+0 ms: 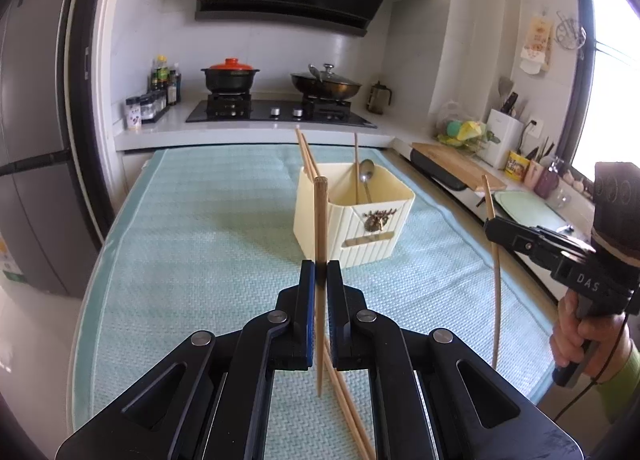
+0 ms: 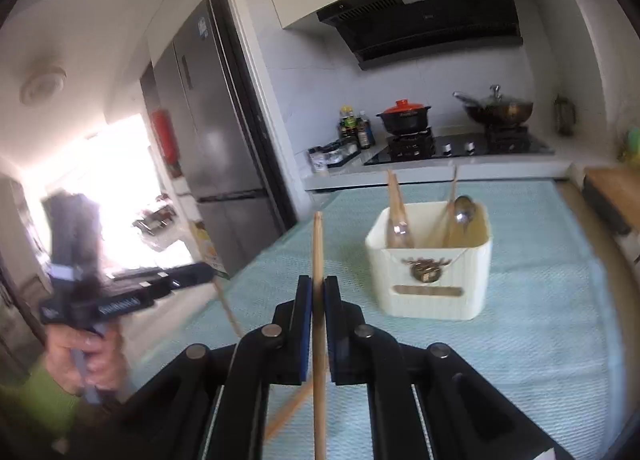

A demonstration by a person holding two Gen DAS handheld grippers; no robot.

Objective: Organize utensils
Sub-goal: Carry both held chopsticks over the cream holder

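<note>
A cream utensil holder stands on the teal mat; it also shows in the right wrist view. It holds several chopsticks and a metal spoon. My left gripper is shut on an upright wooden chopstick just in front of the holder. My right gripper is shut on another upright chopstick, to the holder's left; this gripper also shows in the left wrist view. Two more chopsticks lie on the mat under the left gripper.
A stove with a red-lidded pot and a wok stands behind the mat. A fridge is at the left. A cutting board and counter clutter lie at the right.
</note>
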